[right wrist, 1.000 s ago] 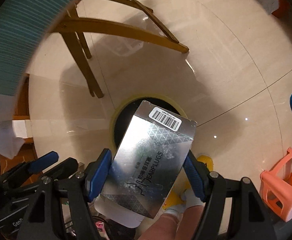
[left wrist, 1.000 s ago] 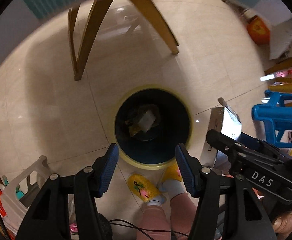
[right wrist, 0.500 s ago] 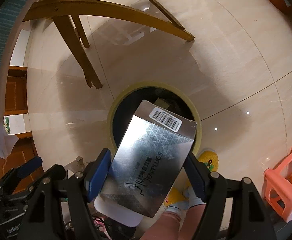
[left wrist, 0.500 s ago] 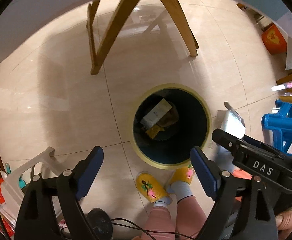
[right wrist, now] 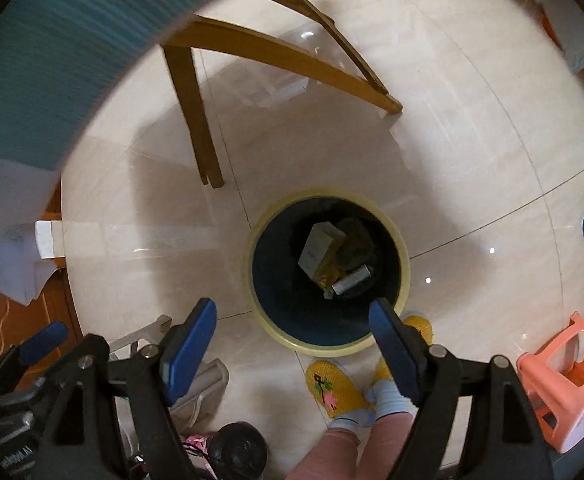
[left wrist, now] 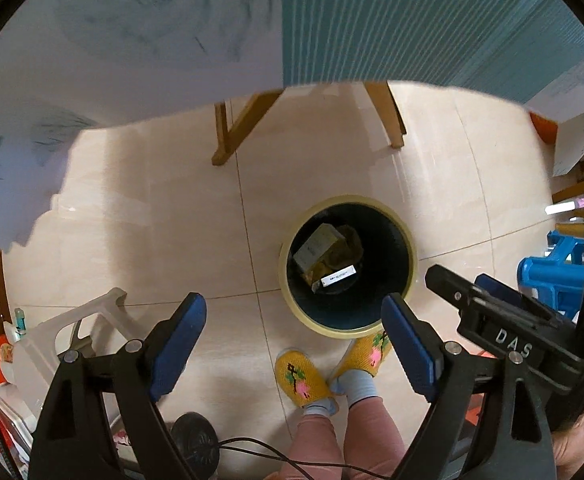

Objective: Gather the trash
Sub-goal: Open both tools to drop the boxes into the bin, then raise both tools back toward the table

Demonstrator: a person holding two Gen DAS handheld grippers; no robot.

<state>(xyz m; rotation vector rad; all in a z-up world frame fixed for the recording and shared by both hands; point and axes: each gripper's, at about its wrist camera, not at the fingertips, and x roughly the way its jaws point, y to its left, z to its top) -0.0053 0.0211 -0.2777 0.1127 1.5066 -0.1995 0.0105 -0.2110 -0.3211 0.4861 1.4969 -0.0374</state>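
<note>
Yellow-rimmed bin [right wrist: 402,256], two slippers [right wrist: 334,388] (knitted)

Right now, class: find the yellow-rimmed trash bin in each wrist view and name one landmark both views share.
Left wrist view: the trash bin stands right of centre on the floor, above the right blue pad of the left claw.
Right wrist view: the trash bin sits just right of centre, between the pad tips of the right claw.
Shared landmark: the yellow slippers, just below the bin in both.
</note>
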